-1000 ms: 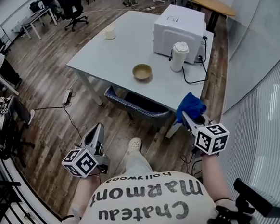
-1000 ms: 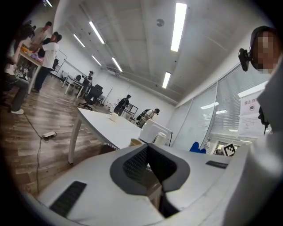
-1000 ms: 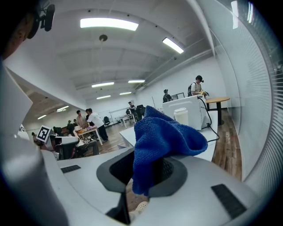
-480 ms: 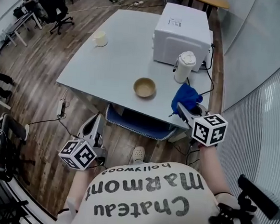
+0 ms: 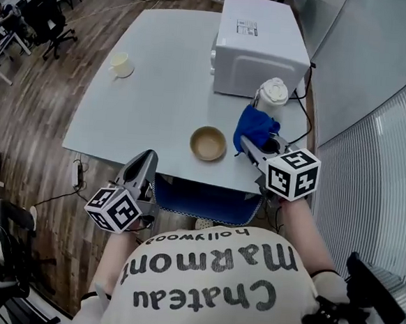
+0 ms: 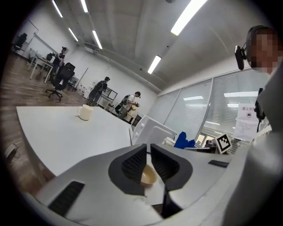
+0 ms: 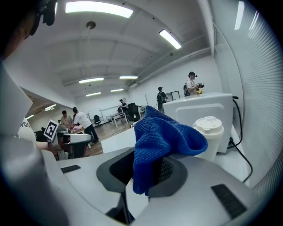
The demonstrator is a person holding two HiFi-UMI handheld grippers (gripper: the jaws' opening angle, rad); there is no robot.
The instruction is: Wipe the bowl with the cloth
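A tan bowl [image 5: 208, 143] stands empty near the front edge of the grey table [image 5: 160, 84]; in the left gripper view the bowl [image 6: 148, 176] shows through the slit between the jaws, well beyond them. My right gripper [image 5: 250, 146] hovers just right of the bowl, shut on a blue cloth [image 5: 255, 127] that bunches up above its jaws [image 7: 163, 141]. My left gripper [image 5: 147, 162] hangs at the table's front edge, left of the bowl. Its jaws are opening, a narrow gap apart, with nothing between them [image 6: 148, 150].
A white microwave [image 5: 257, 47] sits at the back right, with a white lidded cup [image 5: 273, 92] in front of it and a black cable [image 5: 300, 123] beside it. A cream mug [image 5: 120, 64] stands far left. A dark chair [image 5: 207, 200] is tucked under the table's front.
I have walked up to the table. The right gripper with the cloth has come over the tabletop beside the bowl, and the left gripper has risen to the table's front edge.
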